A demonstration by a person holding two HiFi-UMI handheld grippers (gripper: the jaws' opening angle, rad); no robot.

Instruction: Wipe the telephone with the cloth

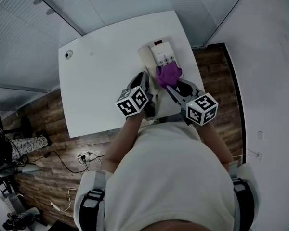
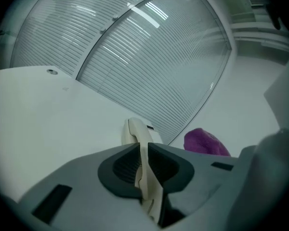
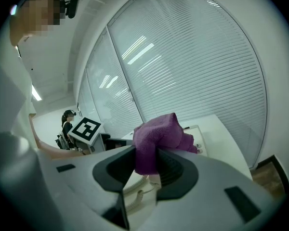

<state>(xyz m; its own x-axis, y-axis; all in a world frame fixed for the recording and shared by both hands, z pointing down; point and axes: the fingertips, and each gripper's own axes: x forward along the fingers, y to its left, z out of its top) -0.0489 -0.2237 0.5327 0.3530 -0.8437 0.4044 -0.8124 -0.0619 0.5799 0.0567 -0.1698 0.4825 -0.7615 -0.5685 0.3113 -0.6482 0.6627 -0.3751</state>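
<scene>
A cream telephone [image 1: 164, 52] stands at the far right of the white table [image 1: 101, 81]. Its handset [image 2: 143, 146] sits between the pads of my left gripper [image 2: 143, 159], which is shut on it. In the head view the left gripper [image 1: 144, 81] is at the near end of the handset [image 1: 145, 57], on the phone's left side. My right gripper [image 3: 151, 160] is shut on a bunched purple cloth [image 3: 156, 138]. The cloth [image 1: 168, 74] hangs over the near edge of the phone base [image 3: 198, 131]. The coiled cord [image 3: 135, 196] shows below the right jaws.
A small round fitting [image 1: 68, 54] sits in the table's far left corner. Glass walls with blinds rise behind the table. Cables and a power strip [image 1: 84, 157] lie on the wooden floor to the left. A person [image 3: 67, 121] is far off in the room.
</scene>
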